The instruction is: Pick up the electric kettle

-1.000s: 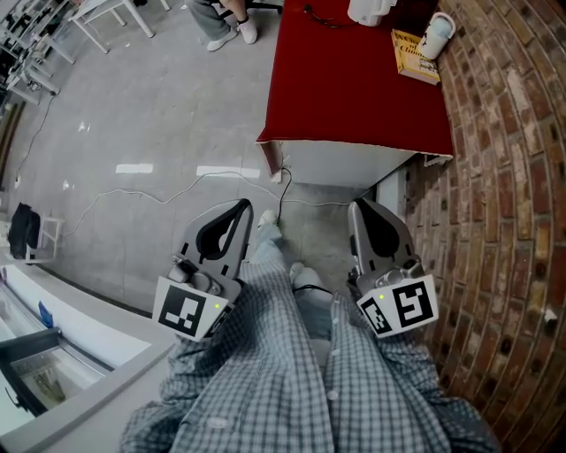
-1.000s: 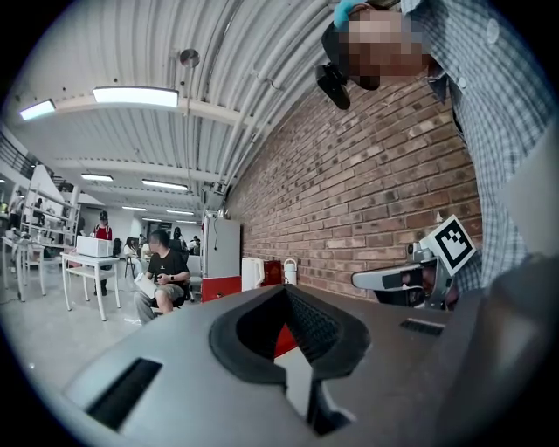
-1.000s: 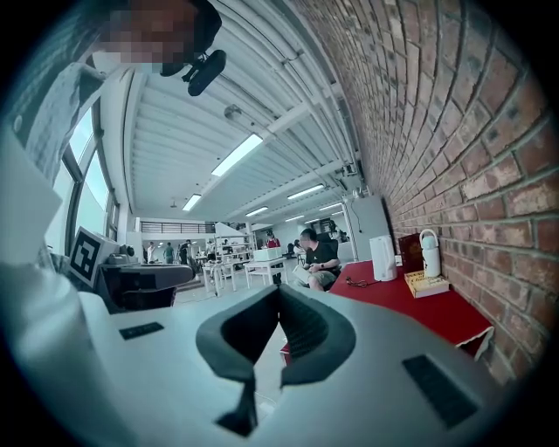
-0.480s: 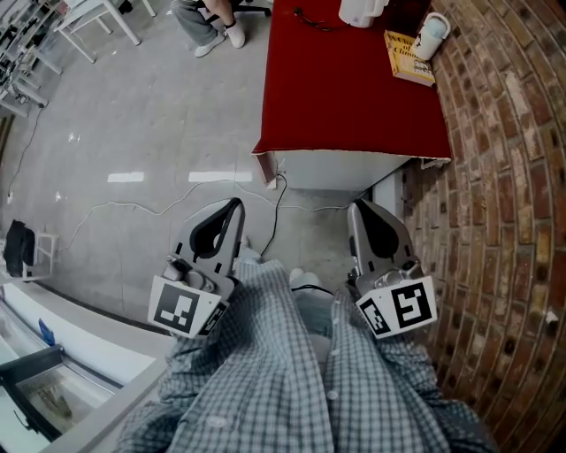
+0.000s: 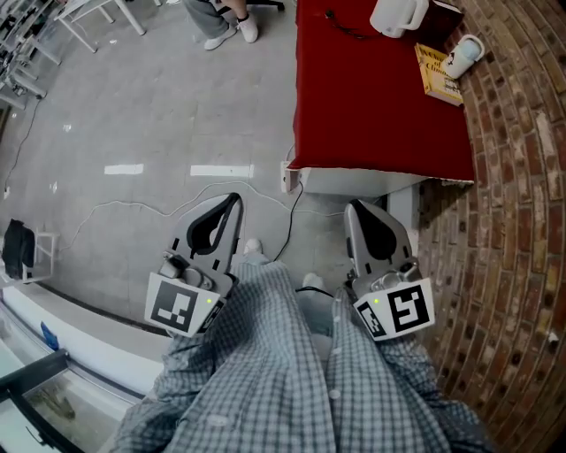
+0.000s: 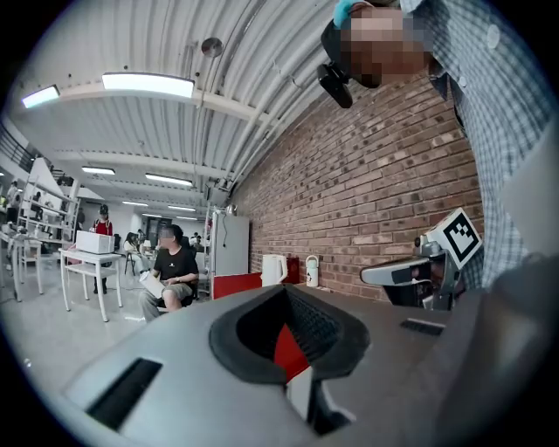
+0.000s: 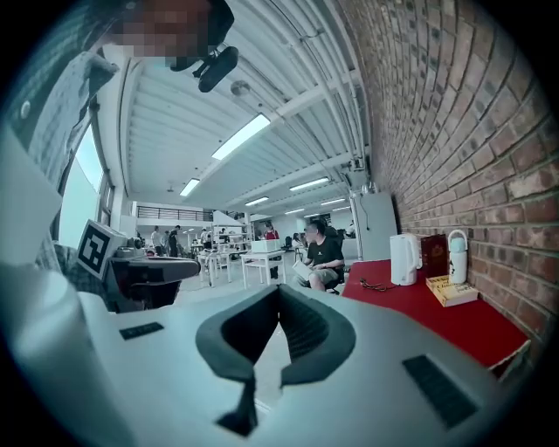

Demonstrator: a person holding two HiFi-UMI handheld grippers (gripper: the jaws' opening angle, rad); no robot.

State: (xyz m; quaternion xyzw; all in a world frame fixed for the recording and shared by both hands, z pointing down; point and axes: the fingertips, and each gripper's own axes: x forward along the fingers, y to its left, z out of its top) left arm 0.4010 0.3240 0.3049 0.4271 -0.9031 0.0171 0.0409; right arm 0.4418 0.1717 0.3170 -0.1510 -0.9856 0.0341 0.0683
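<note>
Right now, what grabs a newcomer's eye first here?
The red-clothed rectangular table stands against the red brick wall at the head view's top right, with the white plastic electric kettle at its far end. Next come the grey left gripper and grey right gripper, fingers together and empty, low over the person's checked trousers.

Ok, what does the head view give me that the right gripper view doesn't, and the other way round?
Only the head view: the person's checked trousers and the cable on the floor. Only the right gripper view: the ceiling lights and a tall pale cabinet beyond the table. Both: the electric kettle at the red table's far end, the book, the brick wall, and the left tongs and right tongs, both shut.
</note>
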